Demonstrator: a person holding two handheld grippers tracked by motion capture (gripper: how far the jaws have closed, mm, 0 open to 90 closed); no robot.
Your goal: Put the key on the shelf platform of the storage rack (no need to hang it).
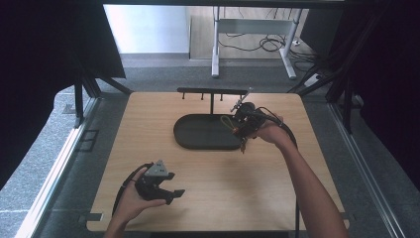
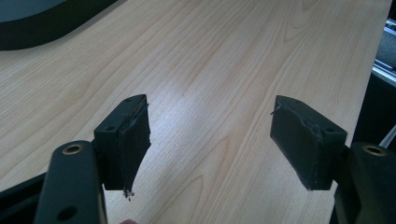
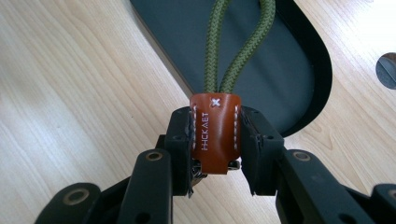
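Keychain [image 3: 215,133]: tan stitched leather tab, olive cord loop [image 3: 238,46], clamped in right gripper [image 3: 215,149] above oval black tray [image 3: 308,60]. Left gripper [image 2: 210,140] spread wide, empty, over pale woodgrain table [image 2: 224,56].

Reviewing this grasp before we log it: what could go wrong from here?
1. The right gripper pinches just the leather tab; it may slip out.
2. The green cord loop hangs free over the black tray, near the hook rack; it could snag.
3. The left gripper, open, gives no support.
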